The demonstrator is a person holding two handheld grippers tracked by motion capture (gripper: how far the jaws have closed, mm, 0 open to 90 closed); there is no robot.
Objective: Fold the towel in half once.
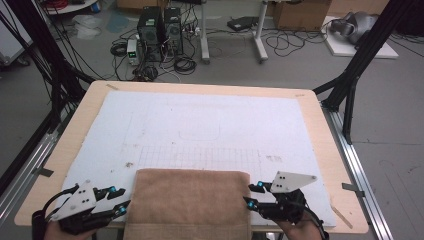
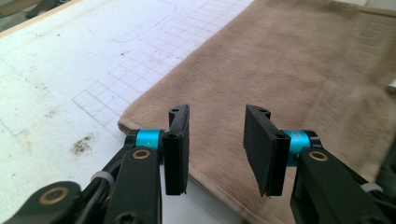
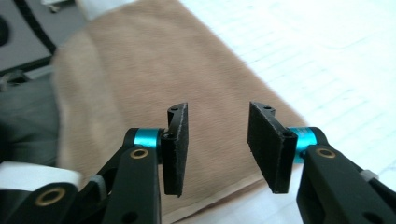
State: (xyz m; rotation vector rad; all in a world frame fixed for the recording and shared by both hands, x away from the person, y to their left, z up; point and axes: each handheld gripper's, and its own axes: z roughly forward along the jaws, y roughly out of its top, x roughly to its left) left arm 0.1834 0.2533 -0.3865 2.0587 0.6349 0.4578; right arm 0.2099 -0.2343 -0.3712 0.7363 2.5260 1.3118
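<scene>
High view: a tan towel (image 1: 187, 202) lies flat at the near edge of the table (image 1: 320, 130), on a white mat (image 1: 210, 125) printed with a faint grid. The towel's near end runs out of the bottom of this picture, so whether it overhangs the table edge cannot be told. No vessel stands on the mat.

Towel condition: rectangular, short-piled, uniformly tan, with a hemmed border along its side edges and no visible folds or creases on the upper face.

Left gripper (image 1: 121, 200): positioned just beside the towel's left edge. Left gripper view shows both pads apart, with the towel (image 2: 280, 65) below and beyond them and nothing clamped.

Right gripper (image 1: 252, 194): positioned just beside the towel's right edge. Right gripper view shows the pads apart above the towel's hem (image 3: 219, 196), gripping nothing; this view is slightly blurred.
</scene>
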